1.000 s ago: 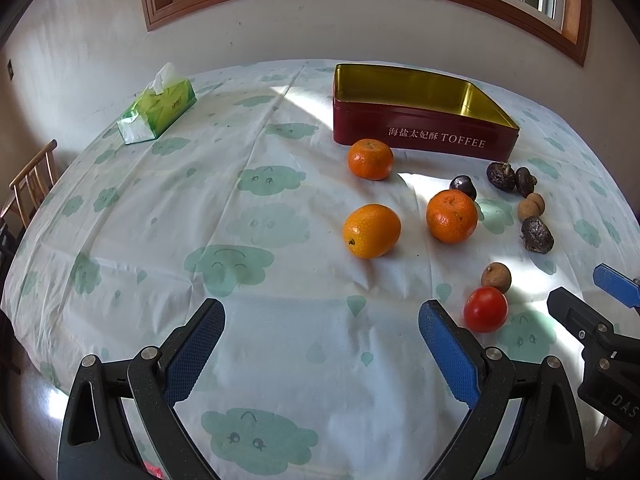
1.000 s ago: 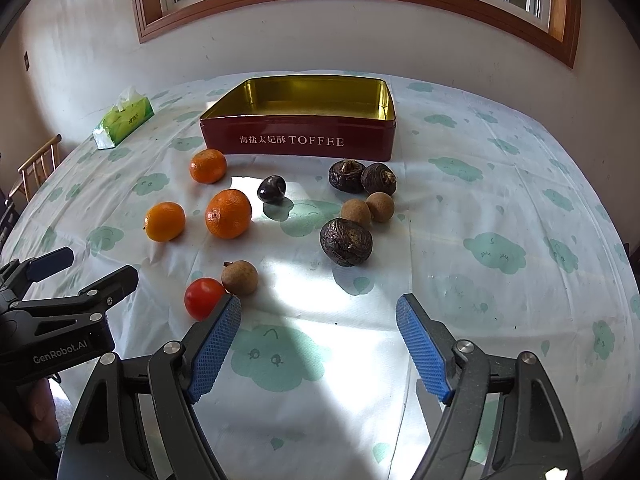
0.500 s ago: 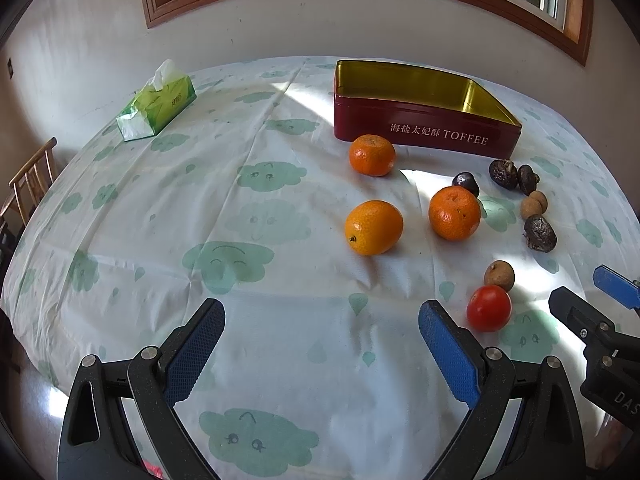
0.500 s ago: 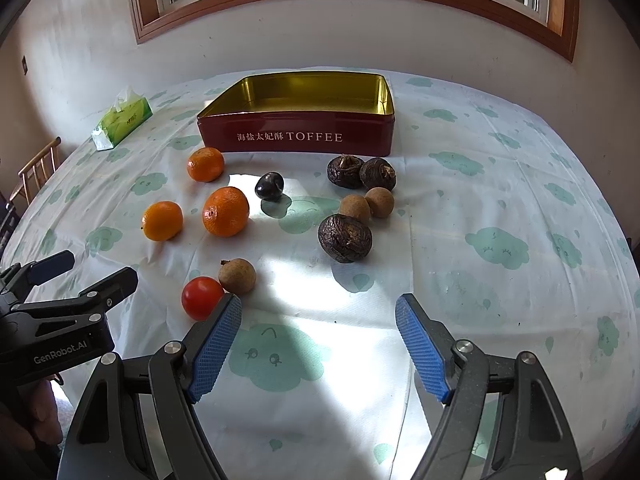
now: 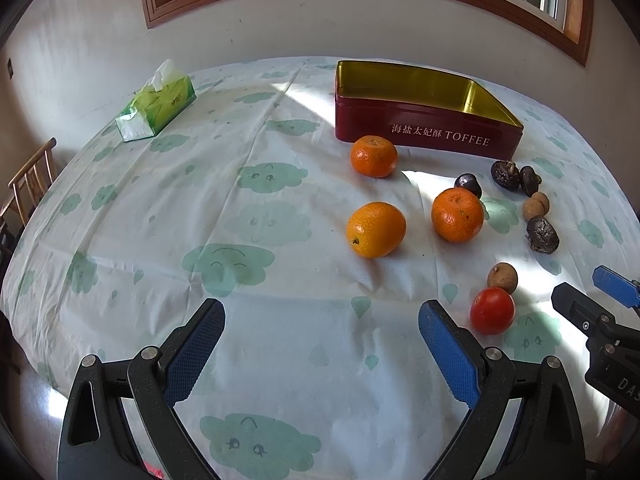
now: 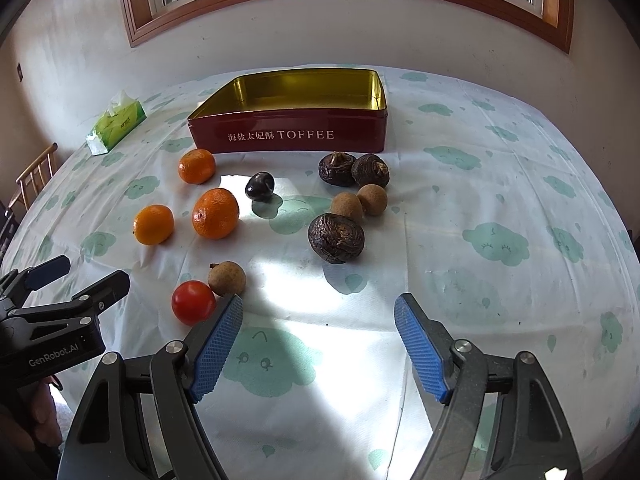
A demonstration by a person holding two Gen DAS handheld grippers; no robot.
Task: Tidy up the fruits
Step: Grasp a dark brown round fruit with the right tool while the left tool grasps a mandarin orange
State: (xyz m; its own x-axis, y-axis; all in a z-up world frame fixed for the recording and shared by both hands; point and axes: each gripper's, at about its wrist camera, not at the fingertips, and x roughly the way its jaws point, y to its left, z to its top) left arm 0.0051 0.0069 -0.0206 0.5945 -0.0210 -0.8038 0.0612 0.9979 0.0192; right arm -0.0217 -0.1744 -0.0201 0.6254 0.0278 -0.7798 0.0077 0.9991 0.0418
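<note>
A red TOFFEE tin (image 6: 288, 136) with a gold inside stands open and empty at the back of the table; it also shows in the left wrist view (image 5: 424, 132). In front of it lie three oranges (image 6: 215, 213) (image 5: 376, 229), a red tomato (image 6: 193, 302) (image 5: 492, 311), several brown longans (image 6: 226, 278), dark wrinkled fruits (image 6: 336, 238) and a dark plum (image 6: 260, 186). My left gripper (image 5: 322, 344) is open and empty, low over the cloth, left of the tomato. My right gripper (image 6: 319, 340) is open and empty, just right of the tomato.
A green tissue pack (image 5: 156, 104) lies at the far left of the table. A wooden chair (image 5: 32, 180) stands past the table's left edge. A wall with a wood-framed window rises behind the table. The cloth (image 6: 500, 220) has cloud prints.
Both grippers have crept slightly forward toward the fruit and stay open. Nothing on the table has moved.
</note>
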